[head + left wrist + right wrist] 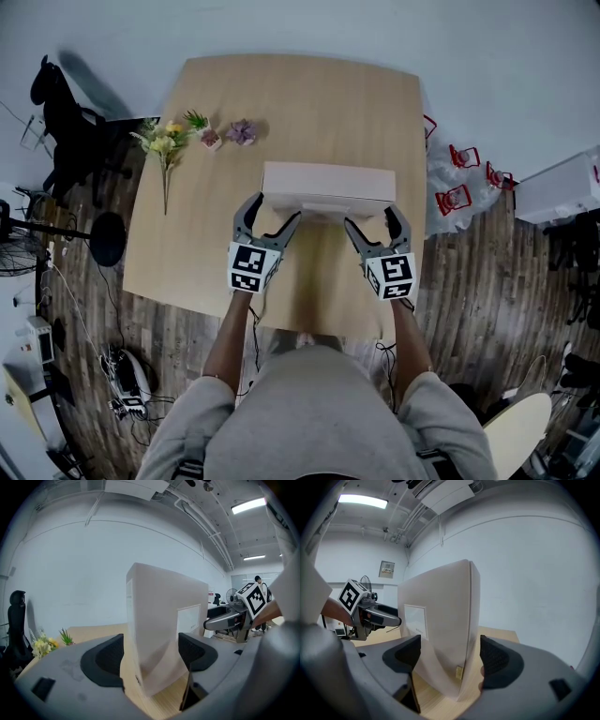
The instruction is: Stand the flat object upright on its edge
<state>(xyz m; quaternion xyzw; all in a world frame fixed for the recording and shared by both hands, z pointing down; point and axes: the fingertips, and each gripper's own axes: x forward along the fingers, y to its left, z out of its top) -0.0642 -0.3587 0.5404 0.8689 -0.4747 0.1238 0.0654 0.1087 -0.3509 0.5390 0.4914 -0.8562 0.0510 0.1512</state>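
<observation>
The flat box [328,187] stands upright on its long edge at the table [281,103] centre. The left gripper [274,211] and right gripper [372,217] straddle its near corners, left and right, with jaws spread.

The pale flat box [440,616] stands upright on the wooden table [499,633], set between the right gripper's [449,657] parted jaws, with the left gripper [375,613] beyond.
</observation>
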